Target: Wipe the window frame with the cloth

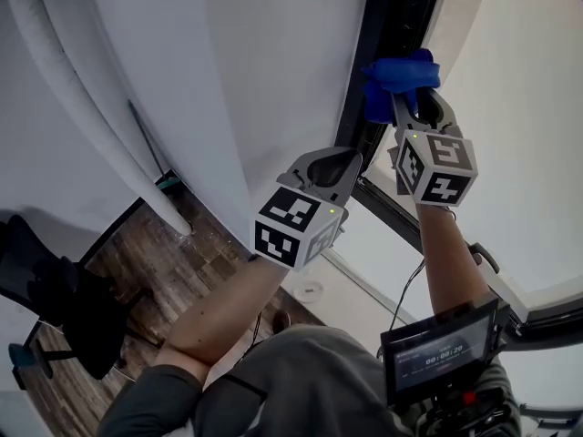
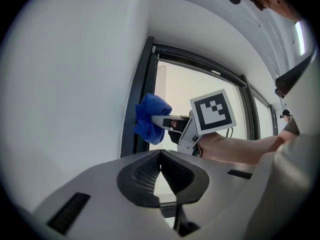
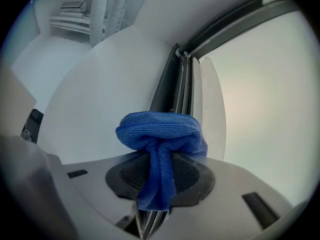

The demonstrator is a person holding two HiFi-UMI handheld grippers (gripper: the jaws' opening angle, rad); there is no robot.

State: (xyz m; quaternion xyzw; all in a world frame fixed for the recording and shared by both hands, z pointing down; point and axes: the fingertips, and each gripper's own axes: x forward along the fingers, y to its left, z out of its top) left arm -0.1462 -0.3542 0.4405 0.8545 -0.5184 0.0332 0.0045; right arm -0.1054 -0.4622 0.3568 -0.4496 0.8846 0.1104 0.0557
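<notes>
Right gripper view — hand-held gripper (image 3: 159,156) pinches cloth (image 3: 161,130) at window frame (image 3: 168,86).

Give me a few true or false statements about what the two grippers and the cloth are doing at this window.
1. The right gripper is shut on a blue cloth. True.
2. The blue cloth hangs well clear of the dark window frame. False: it is bunched right up against the frame.
3. The left gripper holds a second cloth. False: its fingers are together with nothing between them.
4. In the head view, the left gripper sits lower in the picture than the right gripper. True.
</notes>
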